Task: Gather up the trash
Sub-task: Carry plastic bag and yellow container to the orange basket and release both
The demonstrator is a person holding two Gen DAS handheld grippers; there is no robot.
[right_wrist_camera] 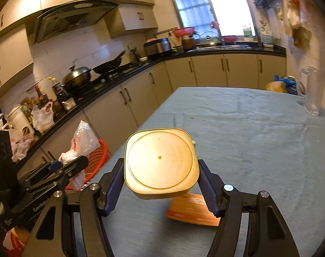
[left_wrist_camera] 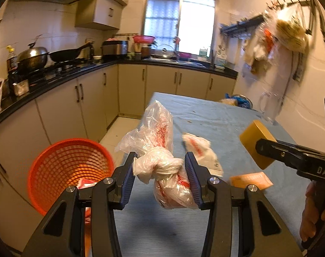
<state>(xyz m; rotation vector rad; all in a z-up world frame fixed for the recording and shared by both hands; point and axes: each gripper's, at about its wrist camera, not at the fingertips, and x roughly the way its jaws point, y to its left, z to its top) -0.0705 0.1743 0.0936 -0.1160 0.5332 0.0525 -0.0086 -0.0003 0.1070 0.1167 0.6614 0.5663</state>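
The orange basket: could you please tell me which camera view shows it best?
The left wrist view: the orange basket shows its open mouth and mesh wall beside the table. In the right wrist view only a rim section shows behind the left tongs.

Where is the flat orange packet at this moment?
The flat orange packet lies on the blue table cloth near its front edge; in the right wrist view it shows just under the gold square container held in the right gripper.
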